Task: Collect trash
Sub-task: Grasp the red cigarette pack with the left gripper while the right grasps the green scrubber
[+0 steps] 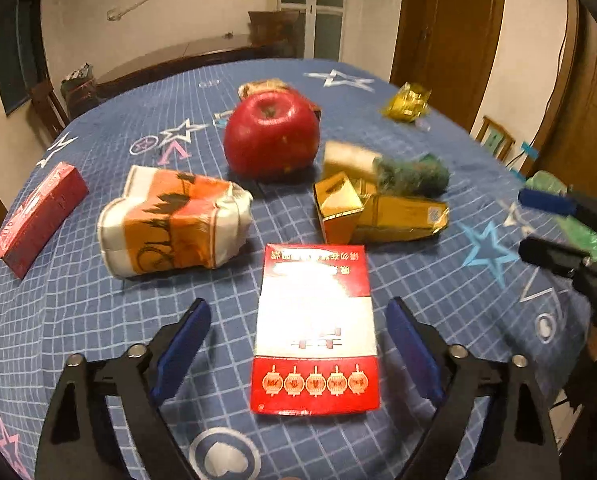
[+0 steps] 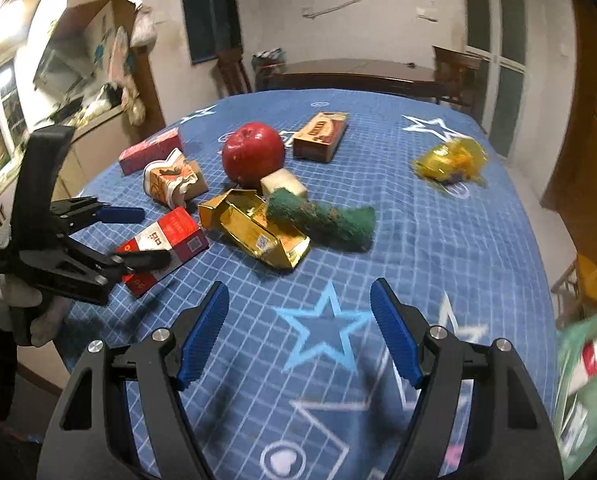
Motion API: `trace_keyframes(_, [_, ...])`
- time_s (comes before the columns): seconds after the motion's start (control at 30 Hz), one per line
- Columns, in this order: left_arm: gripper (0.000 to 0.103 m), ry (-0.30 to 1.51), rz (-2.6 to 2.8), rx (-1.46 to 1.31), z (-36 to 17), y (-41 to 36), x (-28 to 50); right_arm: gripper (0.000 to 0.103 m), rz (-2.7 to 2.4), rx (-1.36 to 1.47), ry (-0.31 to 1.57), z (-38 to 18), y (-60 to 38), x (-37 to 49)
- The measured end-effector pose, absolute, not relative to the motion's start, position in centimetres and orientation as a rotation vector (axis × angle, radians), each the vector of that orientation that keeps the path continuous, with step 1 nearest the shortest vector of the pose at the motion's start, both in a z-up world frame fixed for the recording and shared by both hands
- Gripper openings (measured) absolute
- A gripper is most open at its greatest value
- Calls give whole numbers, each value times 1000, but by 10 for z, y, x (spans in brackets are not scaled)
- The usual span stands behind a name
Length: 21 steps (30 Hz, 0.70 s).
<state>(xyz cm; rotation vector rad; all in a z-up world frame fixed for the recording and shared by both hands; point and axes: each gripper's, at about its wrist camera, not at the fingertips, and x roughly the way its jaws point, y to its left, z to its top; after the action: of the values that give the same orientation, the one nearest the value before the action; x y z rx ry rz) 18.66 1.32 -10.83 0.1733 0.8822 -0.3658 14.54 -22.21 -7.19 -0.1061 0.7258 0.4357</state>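
Note:
A red-and-white carton [image 1: 316,328] lies flat on the blue star-patterned tablecloth [image 1: 98,320]. My left gripper [image 1: 298,303] is open and straddles it, with a gap between each blue pad and the carton's sides. In the right wrist view the left gripper [image 2: 153,235] frames the same carton [image 2: 178,236], held by a gloved hand [image 2: 14,304]. My right gripper [image 2: 298,290] is open and empty over a light-blue star; it also appears at the right edge of the left wrist view [image 1: 538,226].
Around the carton lie a crushed orange-and-white cup [image 1: 170,224], a red apple [image 1: 272,136], a torn gold box [image 1: 378,212], a green scrubber [image 1: 410,172], a yellow wrapper [image 1: 406,102], a red box [image 1: 38,216] and a brown box [image 2: 320,136]. A green bag [image 2: 578,380] hangs at the right.

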Motion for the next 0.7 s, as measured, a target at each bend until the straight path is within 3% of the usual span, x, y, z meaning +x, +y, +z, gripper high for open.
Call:
trace_keyframes(0.07, [73, 905, -365, 178, -118, 9, 193, 70, 460, -167, 724, -71, -216, 154])
trace_keyframes(0.17, [65, 908, -372, 180, -122, 6, 193, 70, 494, -318, 726, -71, -210, 174])
trace_keyframes(0.27, [59, 914, -381, 191, -122, 6, 194, 62, 522, -468, 761, -72, -209, 203])
trace_keyframes(0.5, [58, 917, -404, 208, -123, 3, 195, 57, 647, -701, 851, -82, -190, 248])
trace_keyframes(0.7, [58, 915, -413, 217, -124, 2, 197, 57, 737, -692, 886, -87, -179, 264])
